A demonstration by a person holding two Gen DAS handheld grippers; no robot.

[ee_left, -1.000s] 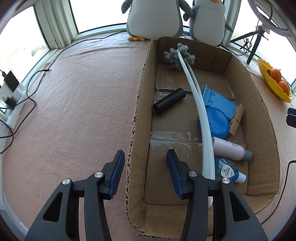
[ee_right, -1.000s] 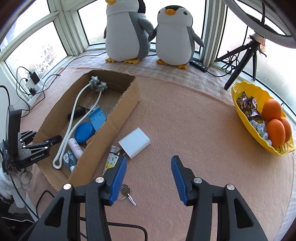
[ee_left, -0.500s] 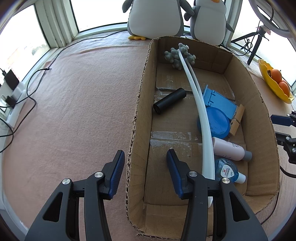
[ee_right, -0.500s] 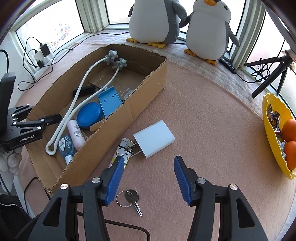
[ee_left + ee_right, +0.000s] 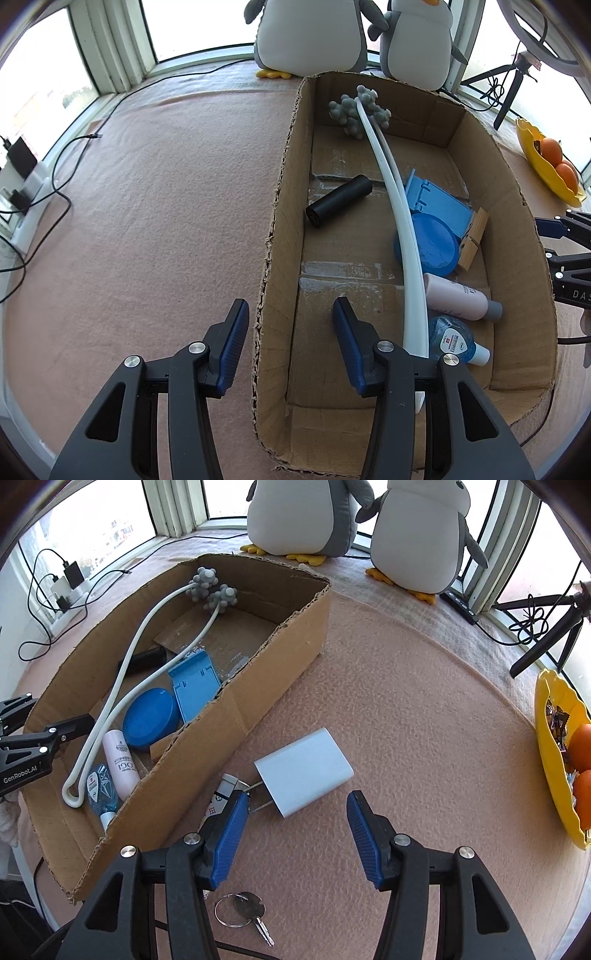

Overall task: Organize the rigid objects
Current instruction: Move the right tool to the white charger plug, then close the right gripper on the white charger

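Observation:
A cardboard box holds a white massager with grey knobs, a black cylinder, a blue stand, a blue round lid, a pink bottle and a blue bottle. My left gripper is open, straddling the box's left wall. My right gripper is open, just above a white power adapter on the mat beside the box. A patterned card and keys lie near its left finger.
Two plush penguins stand at the window. A yellow dish with oranges is at the right edge. A tripod and cables lie around the pink mat.
My right gripper has moved forward and left toward the white adapter, which now lies just ahead of its fingers. My left gripper has stayed over the box wall.

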